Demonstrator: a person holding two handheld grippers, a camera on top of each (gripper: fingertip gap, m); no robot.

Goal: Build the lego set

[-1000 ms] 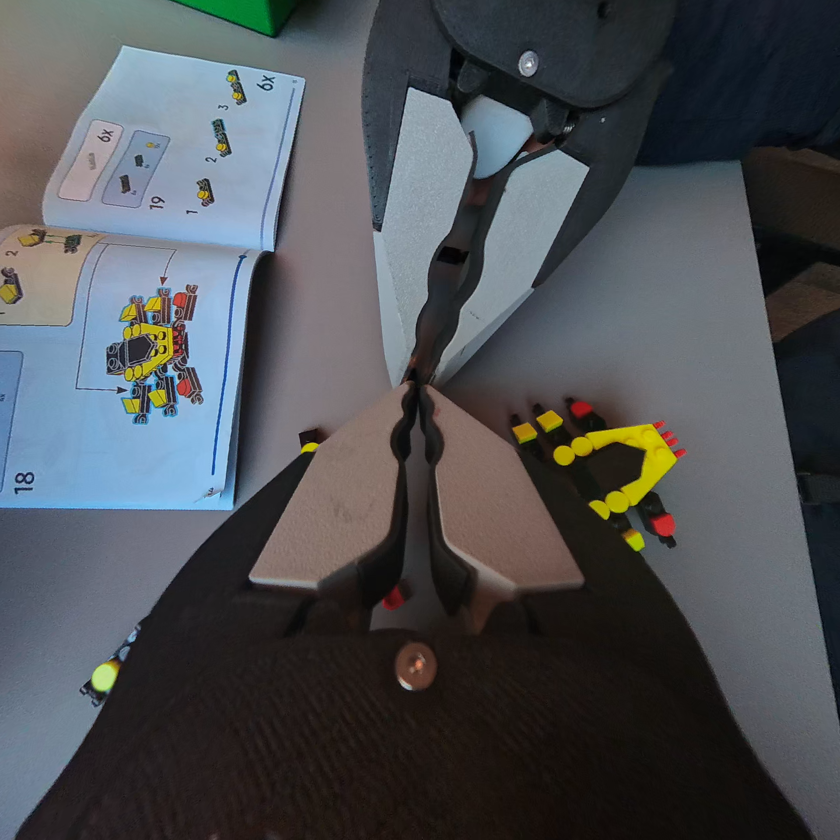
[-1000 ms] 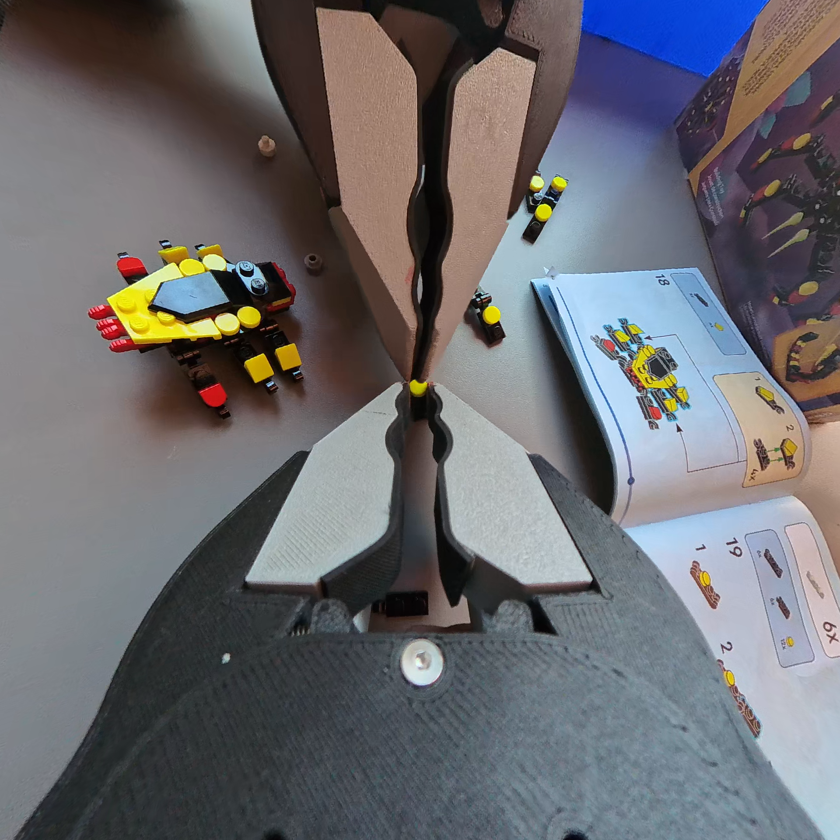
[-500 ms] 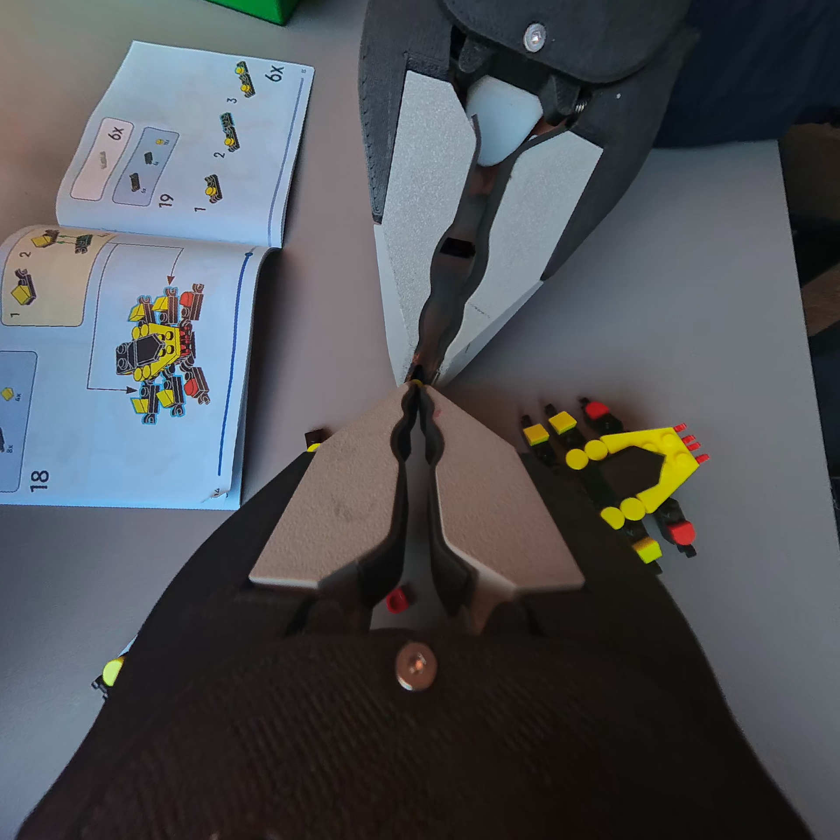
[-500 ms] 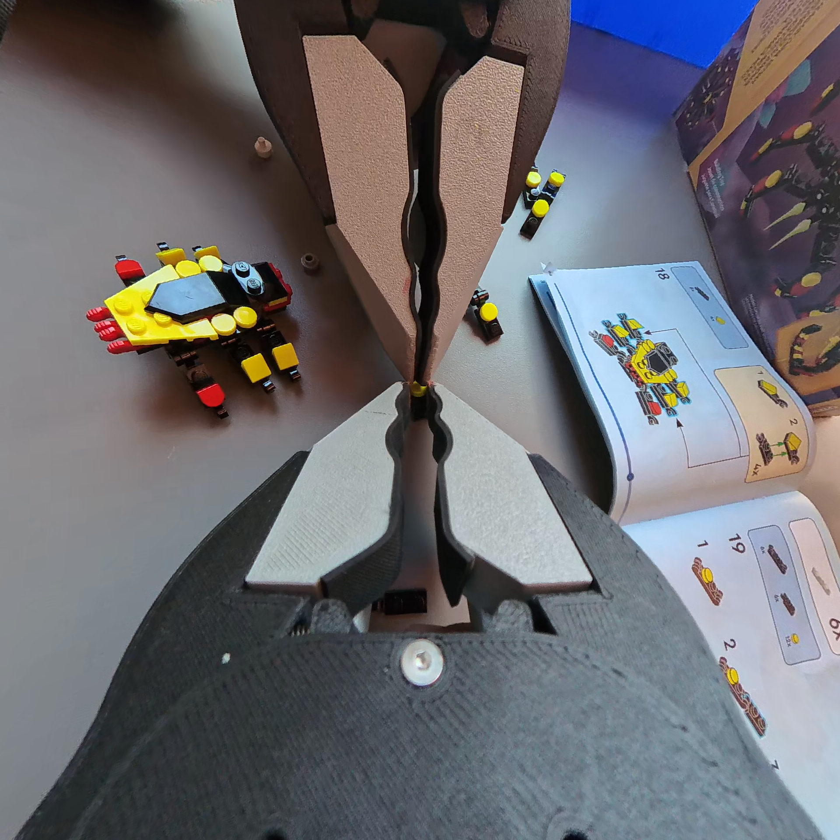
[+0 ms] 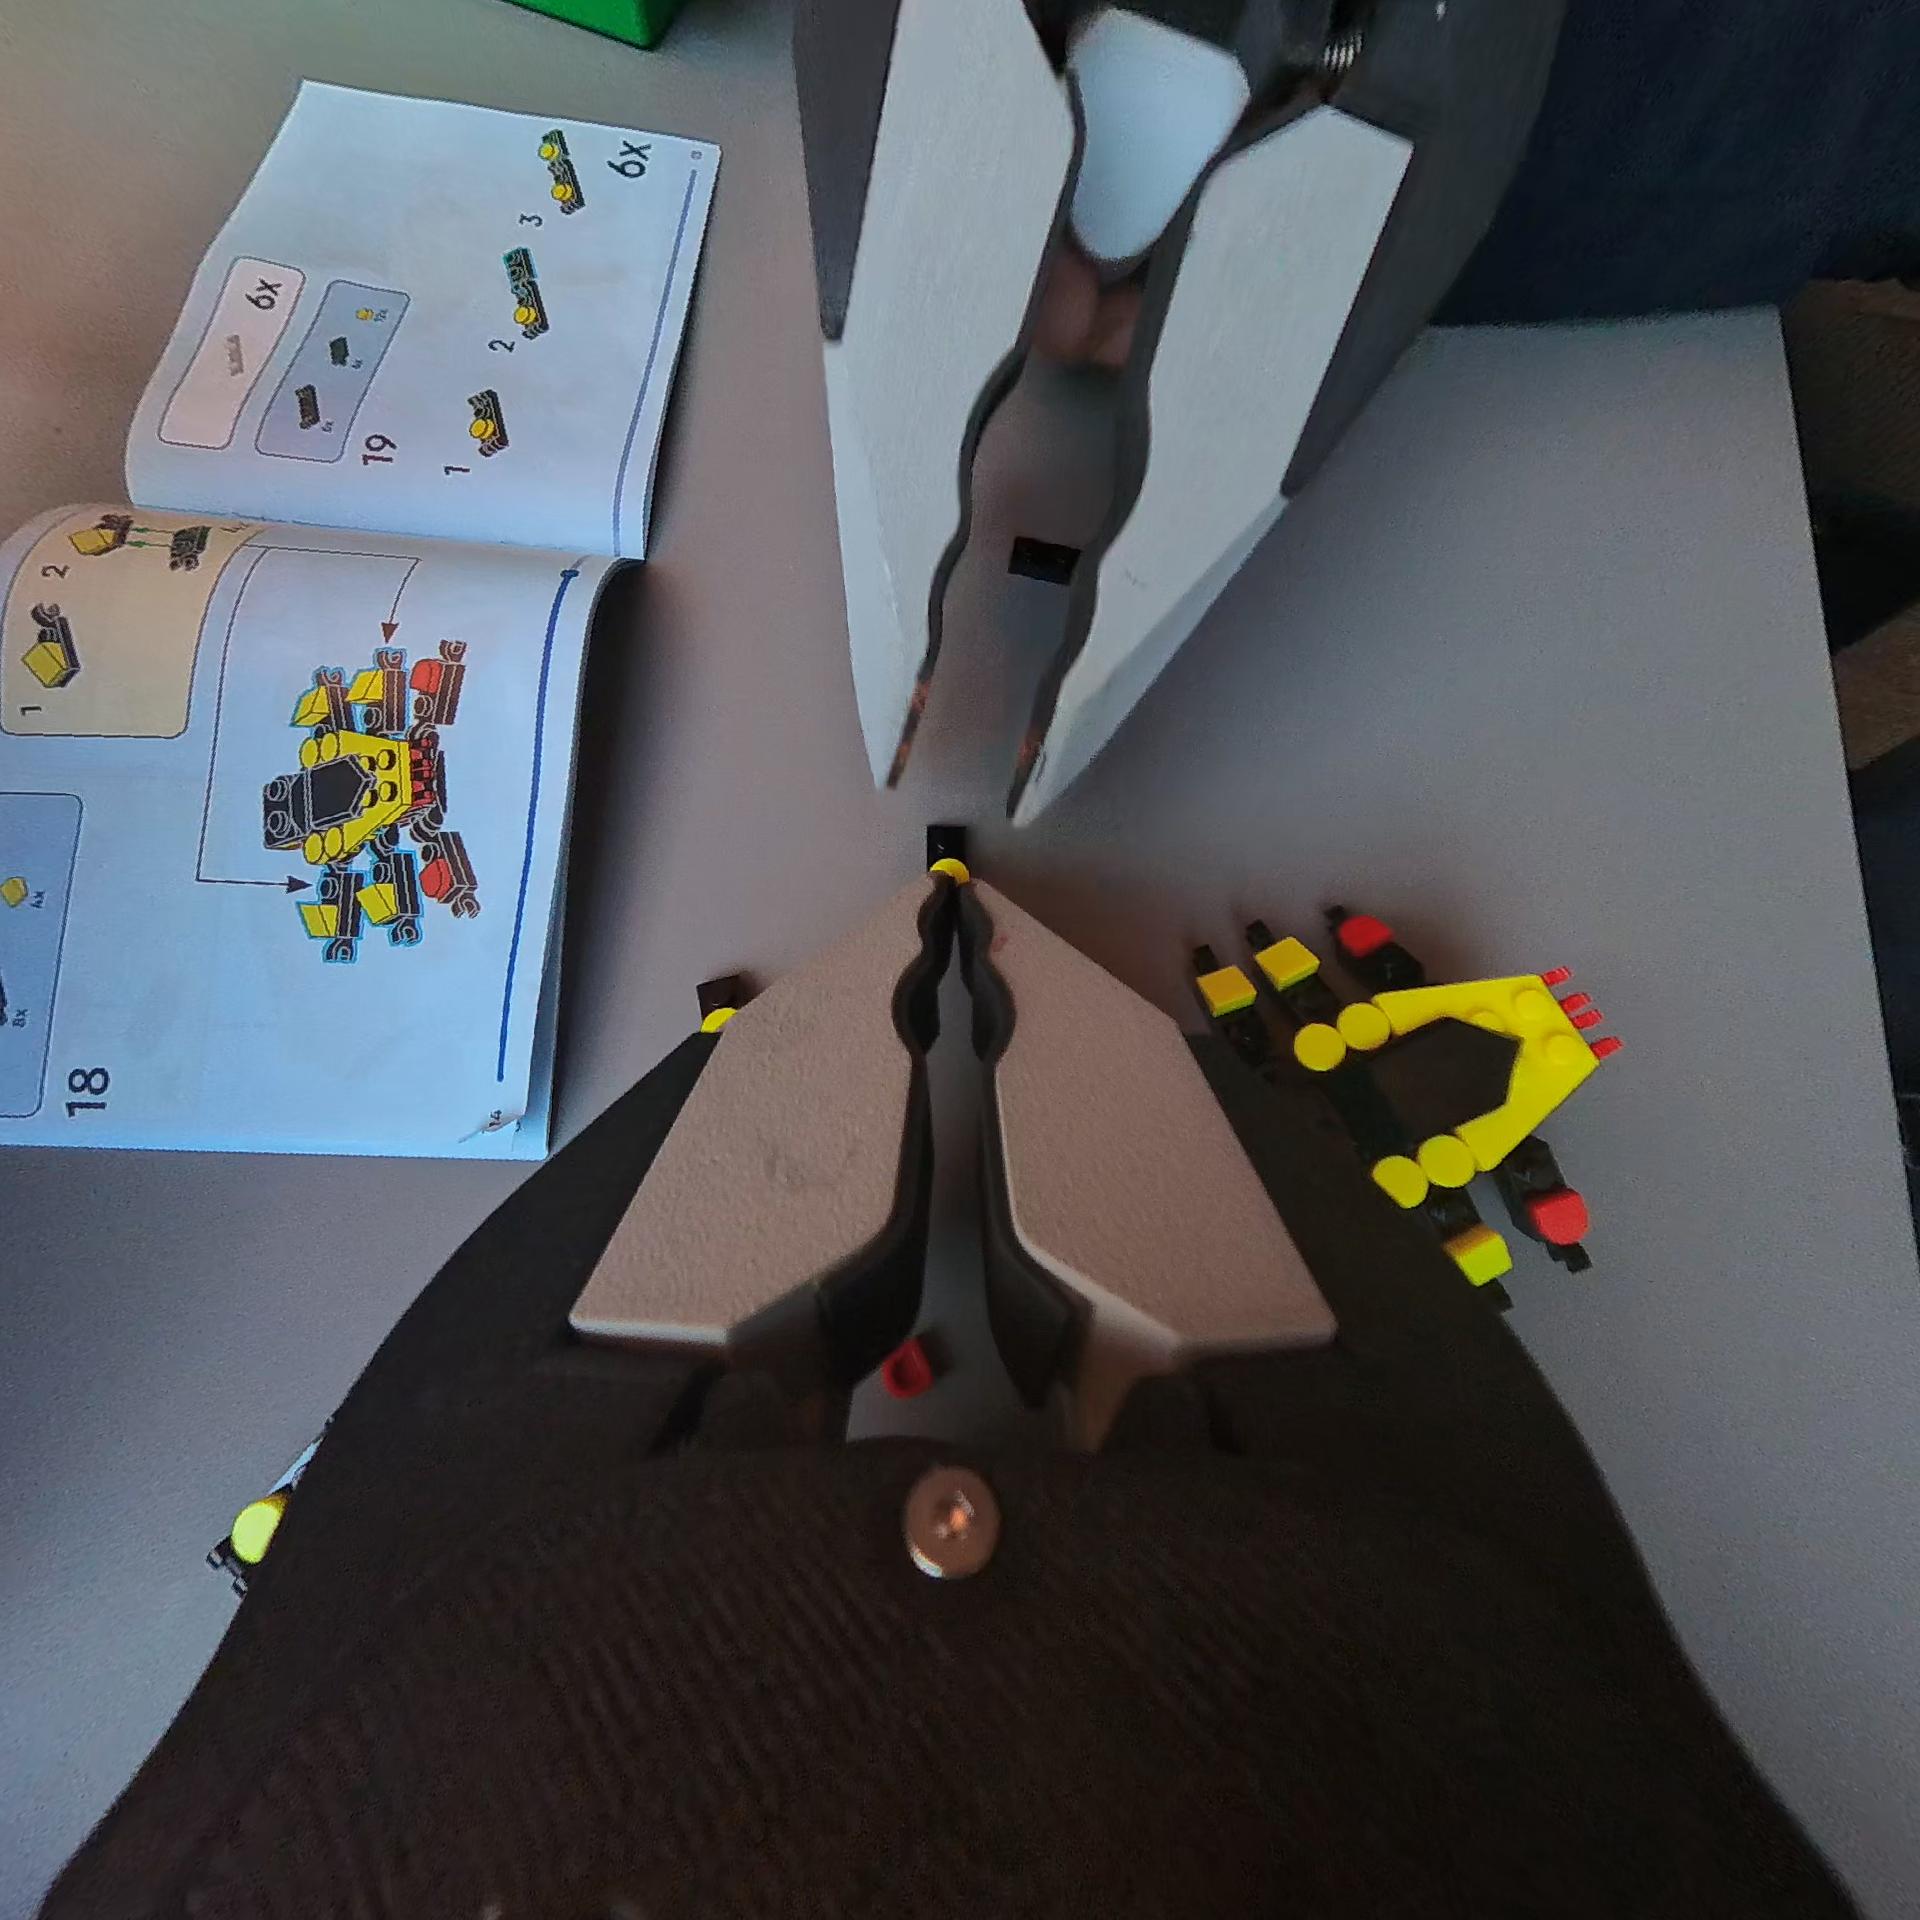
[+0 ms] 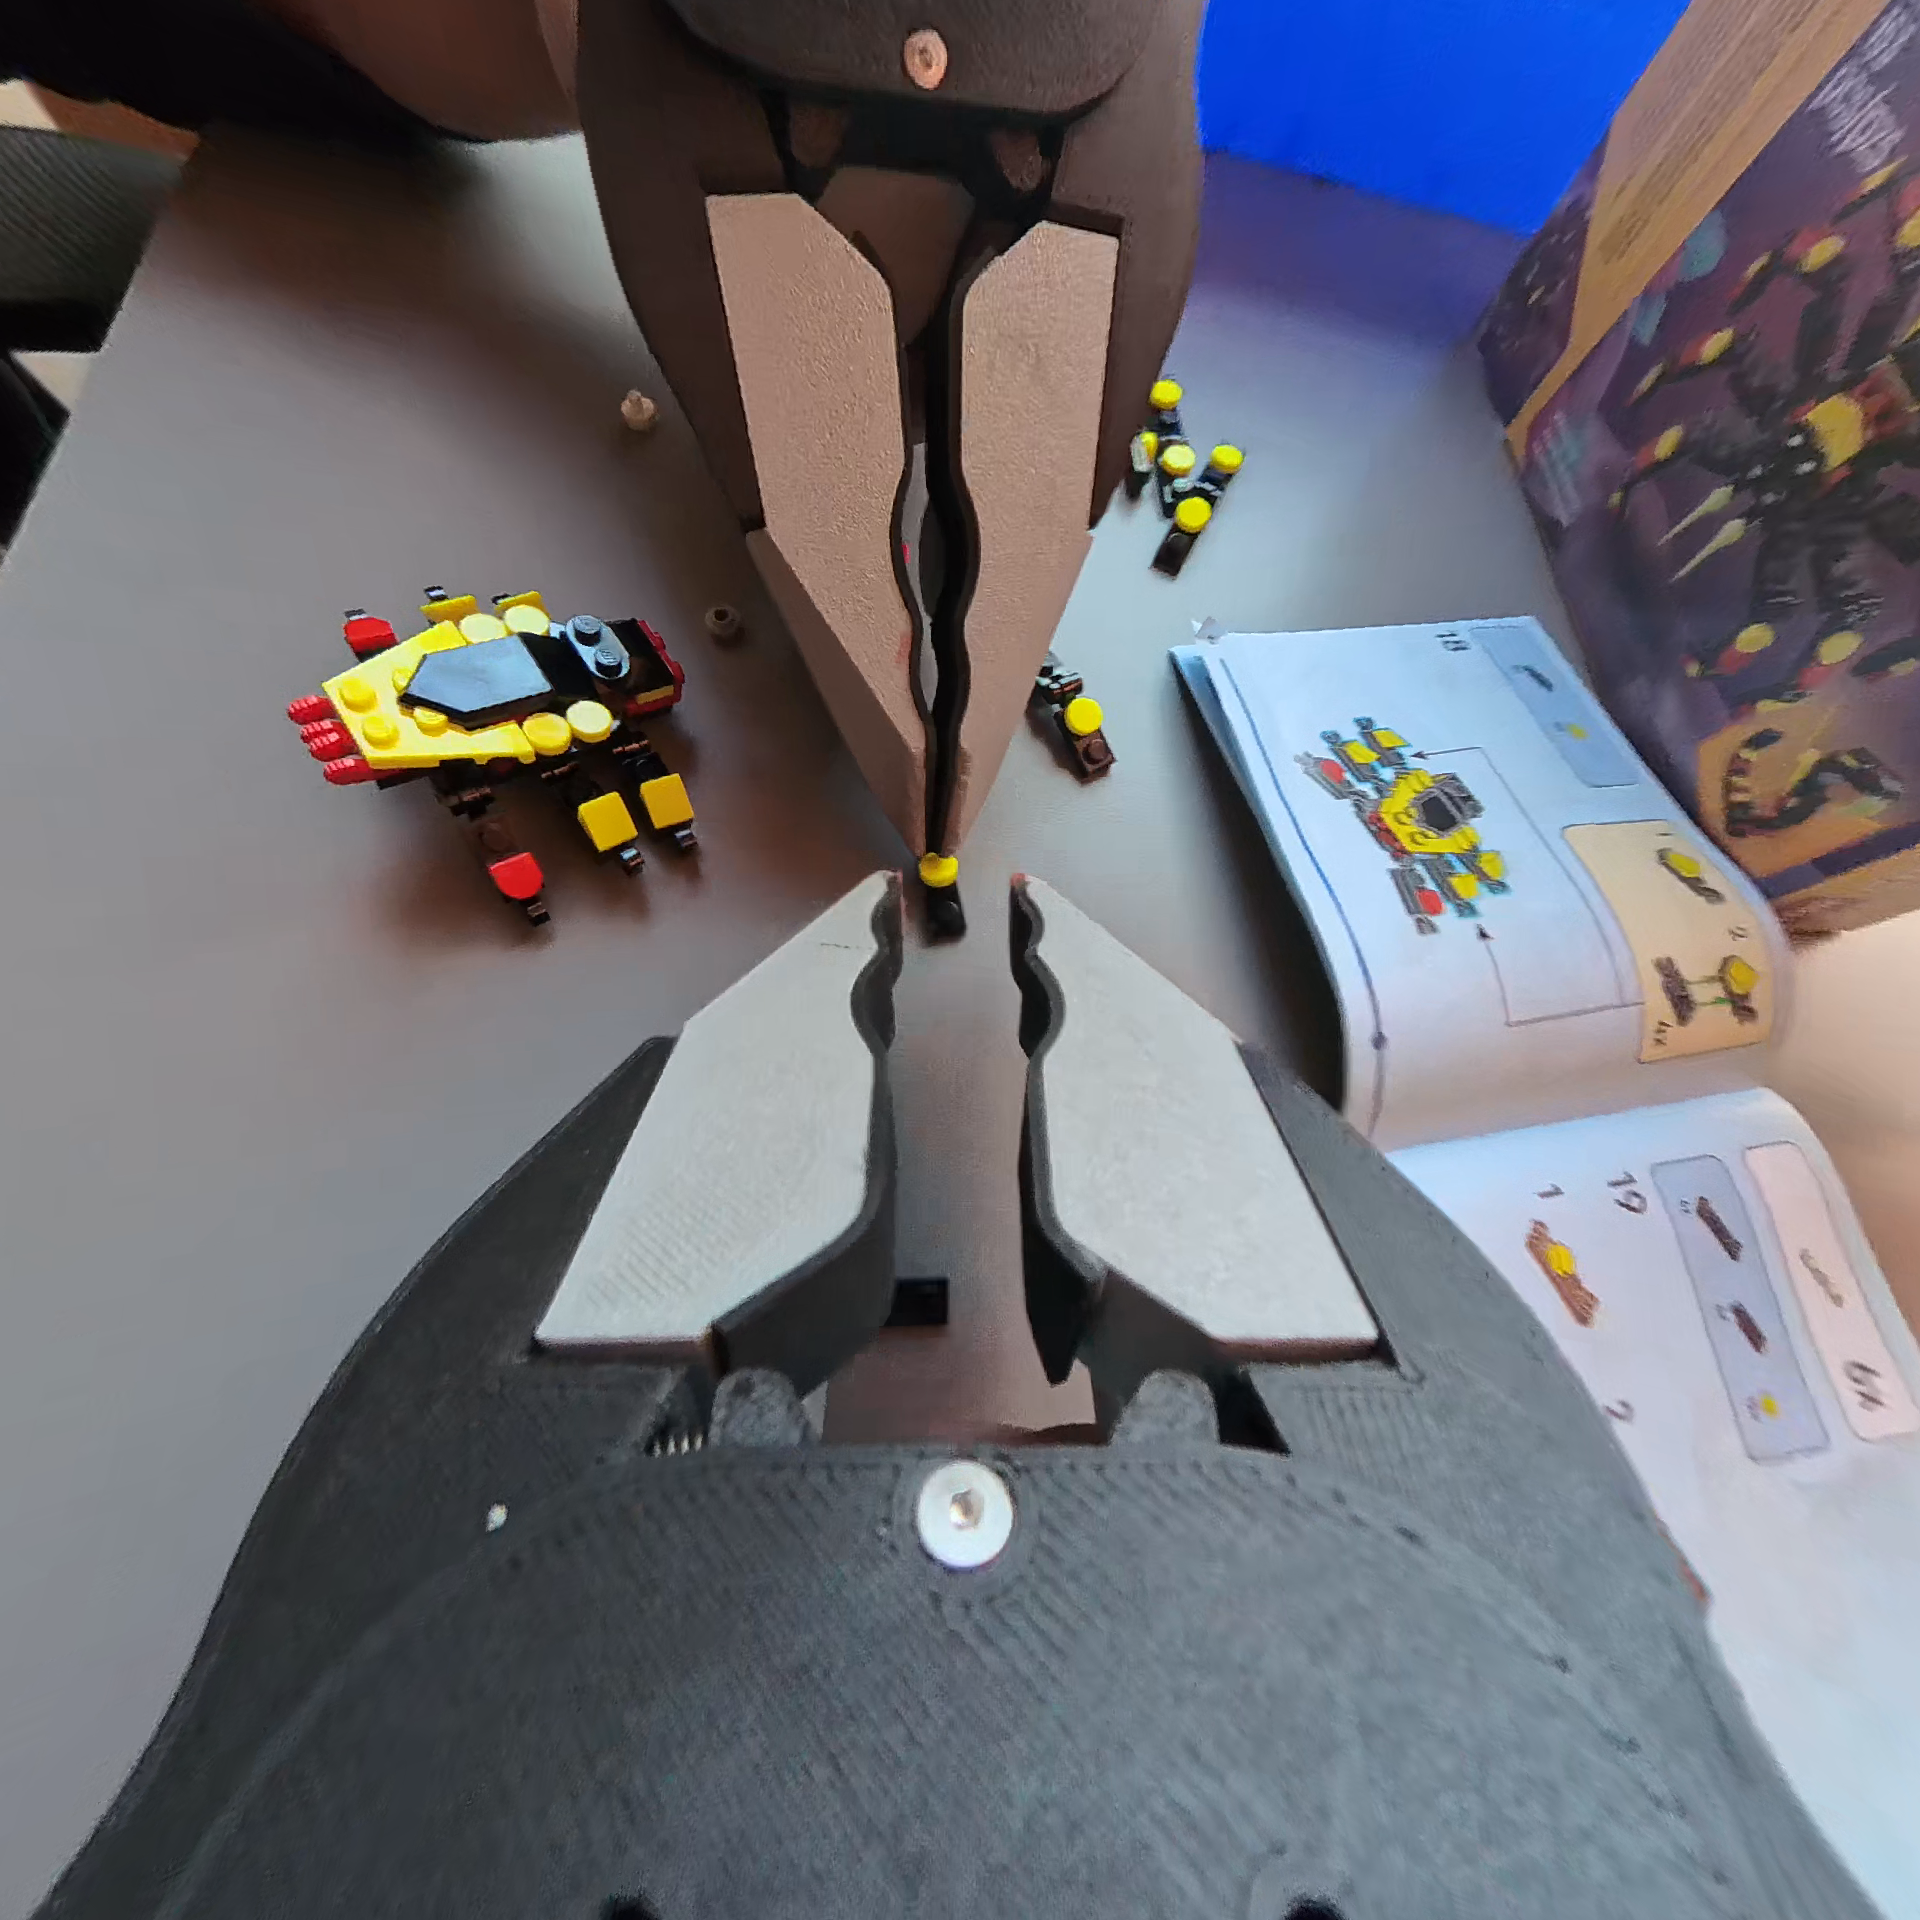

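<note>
A small black piece with a yellow stud (image 5: pixel 945 864) sits pinched at the tip of my left gripper (image 5: pixel 948 891), which is shut on it. In the right wrist view the same piece (image 6: pixel 938 873) hangs from the left gripper's tip (image 6: pixel 940 836), between the fingertips of my right gripper (image 6: pixel 953 883). The right gripper is open and empty; its jaws stand apart on either side of the piece without touching it. It also shows from above in the left wrist view (image 5: pixel 958 774). The part-built yellow, black and red model (image 5: pixel 1455 1081) (image 6: pixel 488 707) lies on the grey table.
An open instruction booklet (image 5: pixel 312 727) (image 6: pixel 1507 883) lies flat beside the grippers. The set's box (image 6: pixel 1766 416) stands behind it. Several loose black-and-yellow pieces (image 6: pixel 1184 468) and one more (image 6: pixel 1075 722) lie on the table. Two tiny pegs (image 6: pixel 639 407) lie near the model. The table edge (image 5: pixel 1818 623) runs close by. Less than 4 cm separates the two grippers' tips.
My right gripper has opened and let go of the small piece, and drawn back slightly. My left gripper stays shut on it.
</note>
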